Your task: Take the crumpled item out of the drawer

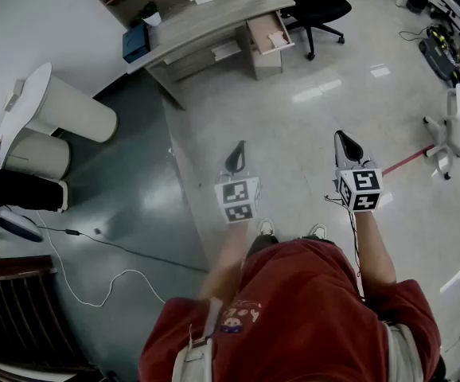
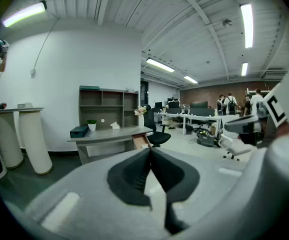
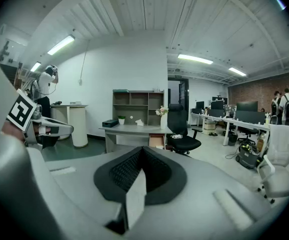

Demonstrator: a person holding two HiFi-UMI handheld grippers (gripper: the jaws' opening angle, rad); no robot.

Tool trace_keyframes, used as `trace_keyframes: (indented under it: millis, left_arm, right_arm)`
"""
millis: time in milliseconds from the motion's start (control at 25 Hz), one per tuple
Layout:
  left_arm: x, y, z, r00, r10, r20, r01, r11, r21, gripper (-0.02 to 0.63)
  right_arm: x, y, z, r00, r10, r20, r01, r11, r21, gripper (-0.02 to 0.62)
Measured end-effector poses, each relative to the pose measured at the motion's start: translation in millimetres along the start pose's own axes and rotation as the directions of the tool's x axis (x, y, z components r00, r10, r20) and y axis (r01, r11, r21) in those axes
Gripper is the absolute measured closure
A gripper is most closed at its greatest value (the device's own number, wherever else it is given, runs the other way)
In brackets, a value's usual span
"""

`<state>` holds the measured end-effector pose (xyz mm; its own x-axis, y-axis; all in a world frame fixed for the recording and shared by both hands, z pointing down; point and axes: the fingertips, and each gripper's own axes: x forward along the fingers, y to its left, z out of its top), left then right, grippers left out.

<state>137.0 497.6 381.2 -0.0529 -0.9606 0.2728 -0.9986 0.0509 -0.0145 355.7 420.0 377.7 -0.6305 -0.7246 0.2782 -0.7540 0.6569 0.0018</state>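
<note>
A grey desk (image 1: 214, 13) stands far ahead across the floor, with its wooden drawer (image 1: 268, 34) pulled open at the right end. A pale crumpled item (image 1: 278, 39) lies inside the drawer. My left gripper (image 1: 236, 156) and right gripper (image 1: 346, 145) are held side by side in front of me, well short of the desk, both shut with nothing between the jaws. In the left gripper view the shut left gripper (image 2: 150, 152) points toward the desk (image 2: 109, 134). The right gripper (image 3: 142, 152) likewise faces the desk (image 3: 134, 130) and the drawer (image 3: 156, 140).
A black office chair (image 1: 319, 3) sits right of the drawer. Two white cylindrical stands (image 1: 69, 106) are at the left, and a thin cable (image 1: 95, 249) trails over the floor. A white chair base (image 1: 451, 134) stands at the right. Several people stand far off (image 2: 229, 103).
</note>
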Motion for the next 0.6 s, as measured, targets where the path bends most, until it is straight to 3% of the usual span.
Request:
trace_keyframes:
  millis: [600]
  left_arm:
    - [-10.7,63.2,-10.1,1.000,-0.023,-0.017,0.023,1.000,-0.018,0.609]
  right_arm:
    - [39.0,71.7,-7.1,1.000,-0.005,-0.030,0.006,0.999,0.049,0.584]
